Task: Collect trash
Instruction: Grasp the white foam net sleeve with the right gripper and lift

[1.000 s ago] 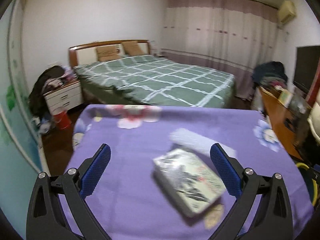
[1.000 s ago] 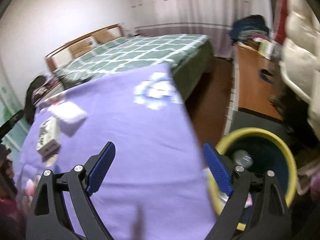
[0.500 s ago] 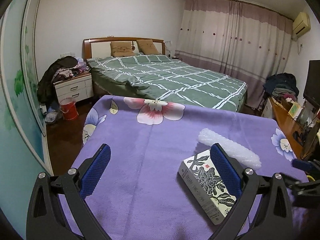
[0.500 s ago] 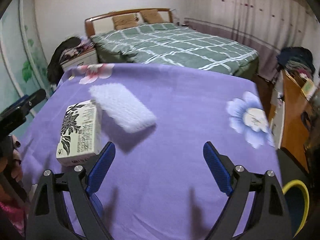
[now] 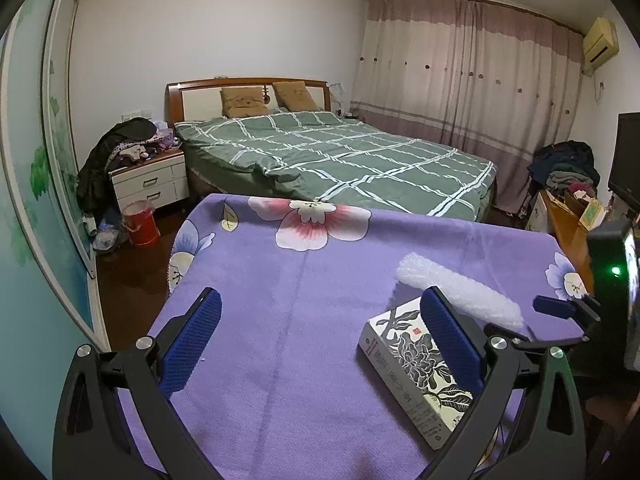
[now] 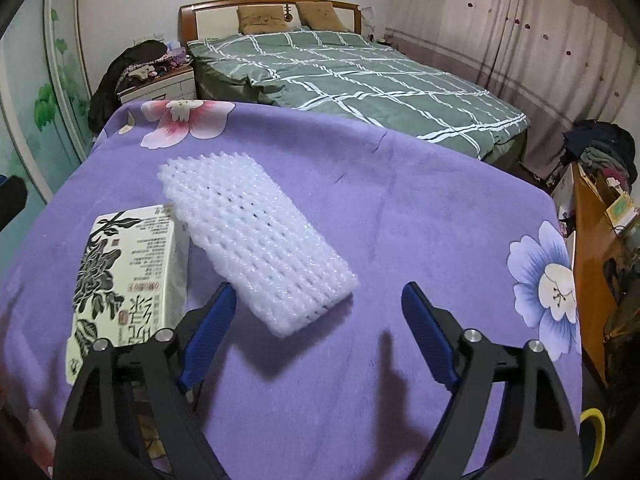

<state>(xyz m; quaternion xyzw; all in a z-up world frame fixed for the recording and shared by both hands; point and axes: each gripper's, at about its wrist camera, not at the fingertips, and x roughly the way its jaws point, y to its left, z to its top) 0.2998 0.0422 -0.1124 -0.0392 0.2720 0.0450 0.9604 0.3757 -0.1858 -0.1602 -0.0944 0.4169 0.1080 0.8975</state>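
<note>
My right claw (image 6: 318,328) hangs over the purple cloth (image 6: 420,220), jaws apart and just narrowing a touch, with nothing pressed between them. The near end of the white foam netting (image 6: 256,240) sits just ahead of the gap, closer to the left finger (image 6: 208,332); no pad touches it. The netting lies flat, its long axis running from the near right up to the far left, the frayed end pointing toward the bed (image 6: 352,68). Just beside it, on its left, lies the flowered box (image 6: 128,276), long axis running almost straight away from me, its far corner touching or tucked under the netting's edge; I can't tell which.

My left claw (image 5: 320,336) is also spread wide and empty above the cloth. From here, the box (image 5: 412,364) lies partly behind the right finger (image 5: 450,340), with the netting (image 5: 456,292) beyond it, and the right claw (image 5: 560,308) comes in from the right edge.

A yellow bin rim (image 6: 596,436) peeks out at the lower right, well apart from the netting.
</note>
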